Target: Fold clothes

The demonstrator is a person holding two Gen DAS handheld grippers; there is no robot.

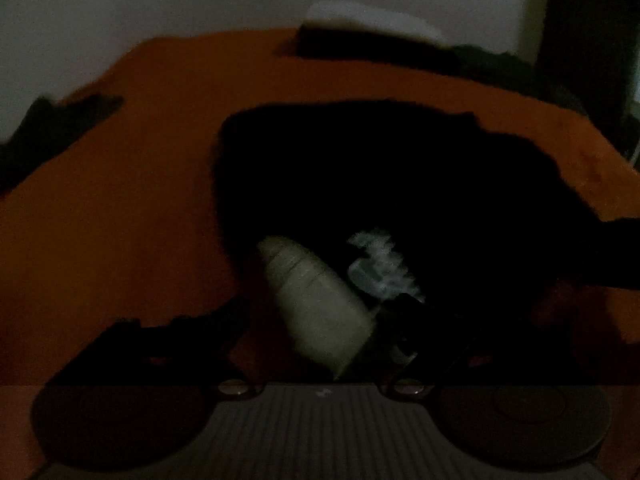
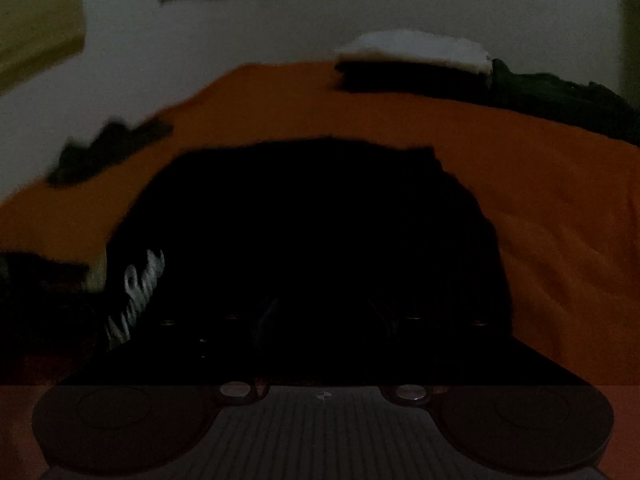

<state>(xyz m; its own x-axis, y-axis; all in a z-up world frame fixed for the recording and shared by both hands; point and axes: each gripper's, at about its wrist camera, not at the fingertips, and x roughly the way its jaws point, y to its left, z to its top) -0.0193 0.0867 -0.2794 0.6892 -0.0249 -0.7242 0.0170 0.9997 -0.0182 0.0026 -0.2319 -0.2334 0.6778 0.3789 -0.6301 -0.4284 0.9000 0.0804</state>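
Orange bedding [image 2: 520, 184] carries one black garment [image 2: 320, 220] (white lettering); left gripper [image 1: 320, 320] apart, right gripper's [image 2: 320, 320] state unclear.

Both views are wrist fisheyes, low over an orange bed [image 1: 132, 184], angled down and forward toward the far wall [image 1: 200, 4]. Dim, blurred. Left wrist view sits close over the near-left edge of a black garment [image 1: 380, 184], pale printed patch [image 1: 376, 268] right in front of the lens. Right wrist view sits close over the same garment's near side; print off to its left. Shared: black garment, orange bed, folded stack [image 2: 416, 60] at the far edge, small dark item [image 2: 108, 152] far left, wall.
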